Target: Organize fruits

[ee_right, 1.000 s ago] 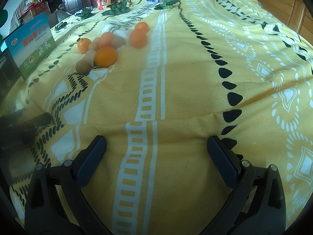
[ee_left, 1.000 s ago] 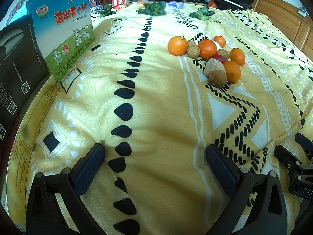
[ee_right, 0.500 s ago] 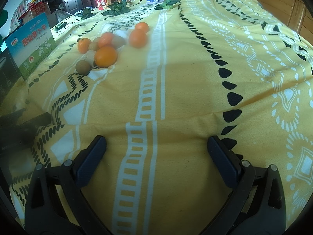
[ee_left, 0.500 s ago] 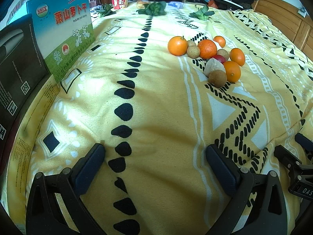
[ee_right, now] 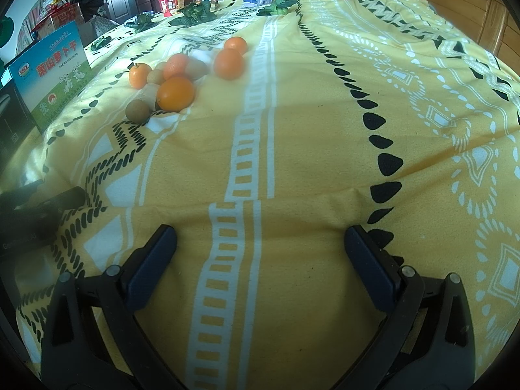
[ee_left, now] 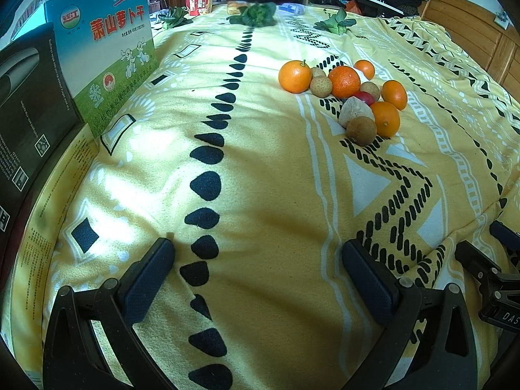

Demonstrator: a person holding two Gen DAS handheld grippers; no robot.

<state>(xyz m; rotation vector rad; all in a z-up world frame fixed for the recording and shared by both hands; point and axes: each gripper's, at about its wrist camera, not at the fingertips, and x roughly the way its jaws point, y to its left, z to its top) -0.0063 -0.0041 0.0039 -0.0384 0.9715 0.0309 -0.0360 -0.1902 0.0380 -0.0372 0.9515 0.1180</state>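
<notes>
I'm holding my left hand-held gripper low over the yellow patterned bedspread, its jaws spread wide with nothing between them. My right hand-held gripper is hovering just above the same cover, also gaping and carrying nothing. The fruits are sitting in a loose cluster well ahead of both grippers: several oranges, small brown round fruits, a pale wedge-shaped piece and something red tucked in the middle, most of them touching. In the right wrist view the pile is lying far off to the left, one orange nearest me. A blue and green printed box is standing upright along the left edge of the bed, and leafy greens are lying at the far end.
</notes>
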